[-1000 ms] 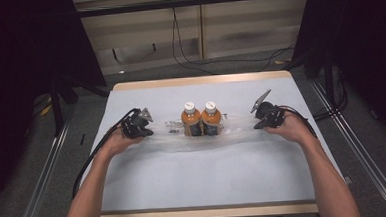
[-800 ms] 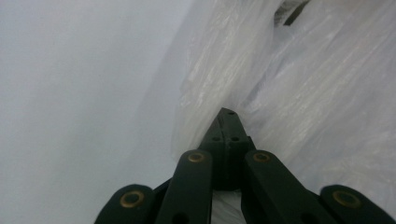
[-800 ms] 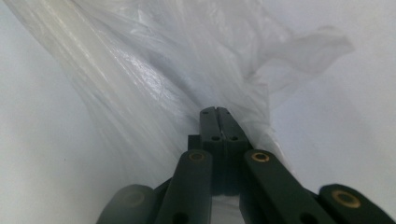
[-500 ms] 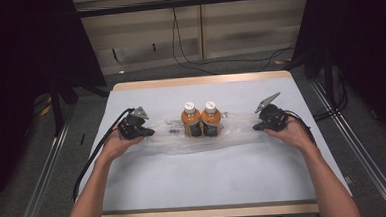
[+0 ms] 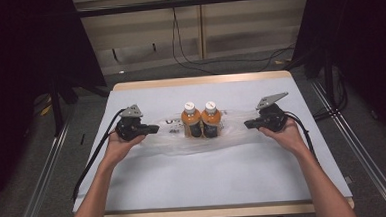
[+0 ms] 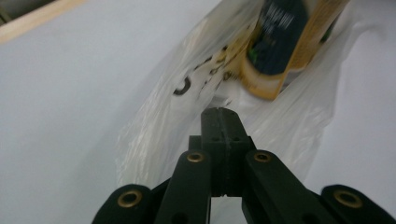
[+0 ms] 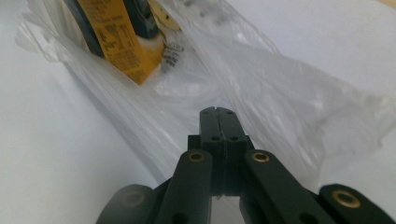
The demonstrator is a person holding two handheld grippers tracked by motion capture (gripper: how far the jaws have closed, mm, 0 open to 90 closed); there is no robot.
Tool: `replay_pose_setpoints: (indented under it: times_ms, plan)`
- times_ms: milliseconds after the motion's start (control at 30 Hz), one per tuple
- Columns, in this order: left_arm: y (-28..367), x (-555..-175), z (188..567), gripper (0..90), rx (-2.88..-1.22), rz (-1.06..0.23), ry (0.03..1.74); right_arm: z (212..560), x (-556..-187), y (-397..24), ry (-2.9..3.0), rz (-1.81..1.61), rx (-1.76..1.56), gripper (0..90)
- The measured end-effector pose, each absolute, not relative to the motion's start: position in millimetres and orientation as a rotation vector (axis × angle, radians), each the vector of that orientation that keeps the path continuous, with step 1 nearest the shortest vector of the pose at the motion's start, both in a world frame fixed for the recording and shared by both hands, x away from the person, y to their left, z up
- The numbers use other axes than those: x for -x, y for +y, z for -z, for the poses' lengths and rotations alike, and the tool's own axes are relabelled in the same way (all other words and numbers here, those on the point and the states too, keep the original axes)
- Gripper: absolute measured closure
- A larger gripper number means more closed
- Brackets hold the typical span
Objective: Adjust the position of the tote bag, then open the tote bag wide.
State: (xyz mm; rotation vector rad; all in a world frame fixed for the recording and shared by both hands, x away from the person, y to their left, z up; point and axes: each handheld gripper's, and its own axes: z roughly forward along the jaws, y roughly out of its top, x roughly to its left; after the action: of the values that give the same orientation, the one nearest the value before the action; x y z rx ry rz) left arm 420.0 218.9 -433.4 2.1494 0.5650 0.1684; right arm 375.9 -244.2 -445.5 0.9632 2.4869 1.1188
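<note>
left gripper and right gripper each clamped on an end of the clear plastic bag, either side of the two orange bottles. bottles stand upright inside the bag mid-table; both ends gripped, lifting looks left.

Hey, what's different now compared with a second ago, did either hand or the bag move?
The left tool has lifted a little, raising its end of the clear plastic bag. The right tool has kept its place. Both tools stay shut on the bag's ends, and the two orange-drink bottles stand upright inside it at the middle of the table, as before.
</note>
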Motion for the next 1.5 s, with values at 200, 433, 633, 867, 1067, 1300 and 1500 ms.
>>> replay_pose_setpoints:
  times_ms: [200,433,633,867,1067,1300,1500]
  plan:
    - [211,-409,433,90.0,-2.161,-0.168,0.519,436,-373,-240,2.456,-1.191,-0.951,90.0]
    - [191,-389,430,90.0,-2.165,-0.163,0.468,423,-368,-227,2.461,-1.237,-0.913,90.0]
    - [173,-377,425,90.0,-2.109,-0.157,0.448,422,-376,-208,2.476,-1.262,-0.878,90.0]
    - [140,-370,425,90.0,-2.112,-0.111,0.373,419,-390,-186,2.497,-1.224,-0.884,90.0]
    - [116,-373,430,90.0,-2.118,-0.121,0.369,426,-402,-177,2.518,-1.220,-0.903,90.0]
    - [101,-383,439,90.0,-2.127,-0.106,0.397,433,-410,-175,2.545,-1.200,-0.918,90.0]
    - [89,-387,446,90.0,-2.150,-0.120,0.401,440,-414,-171,2.562,-1.184,-0.929,90.0]
